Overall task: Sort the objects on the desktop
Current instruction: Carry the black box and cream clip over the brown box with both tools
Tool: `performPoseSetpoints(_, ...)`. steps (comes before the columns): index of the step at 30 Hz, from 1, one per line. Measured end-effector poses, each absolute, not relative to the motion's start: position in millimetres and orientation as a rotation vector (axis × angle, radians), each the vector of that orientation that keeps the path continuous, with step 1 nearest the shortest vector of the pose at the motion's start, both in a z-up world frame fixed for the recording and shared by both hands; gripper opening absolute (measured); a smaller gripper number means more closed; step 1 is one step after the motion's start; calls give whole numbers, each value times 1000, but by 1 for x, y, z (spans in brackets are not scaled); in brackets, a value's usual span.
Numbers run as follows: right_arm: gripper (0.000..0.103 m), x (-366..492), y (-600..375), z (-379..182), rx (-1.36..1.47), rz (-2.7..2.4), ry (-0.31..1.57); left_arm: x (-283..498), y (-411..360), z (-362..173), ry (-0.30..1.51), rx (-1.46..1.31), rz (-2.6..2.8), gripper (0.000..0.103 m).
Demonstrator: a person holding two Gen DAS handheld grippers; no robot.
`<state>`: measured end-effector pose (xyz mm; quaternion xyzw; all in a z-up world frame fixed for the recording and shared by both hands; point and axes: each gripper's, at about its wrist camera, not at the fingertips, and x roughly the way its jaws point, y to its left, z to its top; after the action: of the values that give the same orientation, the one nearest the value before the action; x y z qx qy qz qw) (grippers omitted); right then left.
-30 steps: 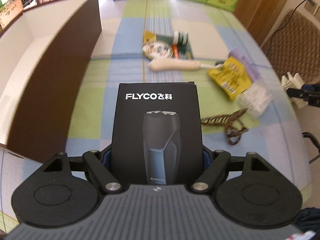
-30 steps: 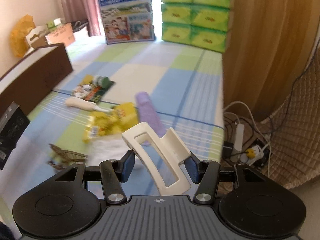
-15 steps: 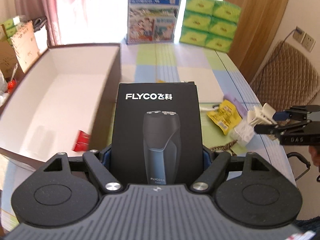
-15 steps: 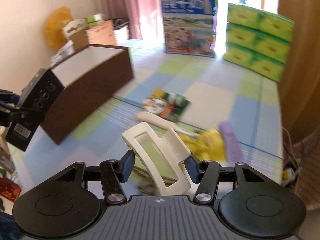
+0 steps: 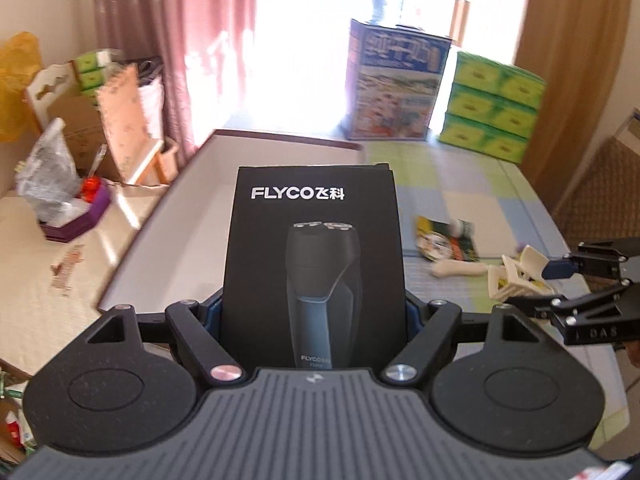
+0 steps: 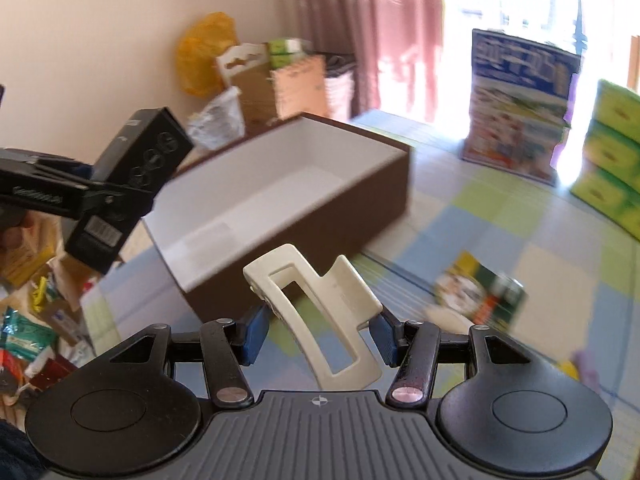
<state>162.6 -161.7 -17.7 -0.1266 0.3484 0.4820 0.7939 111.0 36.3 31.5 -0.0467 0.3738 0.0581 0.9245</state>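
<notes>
Black shaver box (image 5: 313, 264) upright, cream hair claw (image 6: 320, 316) tilted

A lived-in room of a home. Pink curtains (image 5: 168, 52) hang beside a bright window, and a wooden door panel (image 5: 576, 60) stands at the right. A checked pastel cloth (image 6: 500, 216) covers the tabletop, with stacked green tissue packs (image 5: 492, 108) and a printed milk carton (image 5: 396, 84) at its far edge. Cardboard boxes (image 6: 272, 84), a yellow plastic bag (image 6: 204, 52) and loose packaging crowd the floor along the cream wall (image 6: 100, 40).
</notes>
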Motion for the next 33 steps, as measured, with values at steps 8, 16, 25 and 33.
performPoseSetpoints(8,52,159,-104,-16,-287,1084,726,111,87,33,760,-99,187,76)
performPoseSetpoints(16,52,169,-46,-19,-322,1096,712,126,125,31,772,-89,164,76)
performPoseSetpoints(25,52,208,23,-49,-432,1012,736,190,148,6,832,-89,78,76)
performPoseSetpoints(33,52,259,55,-83,-481,943,793,254,158,-24,891,-65,8,76)
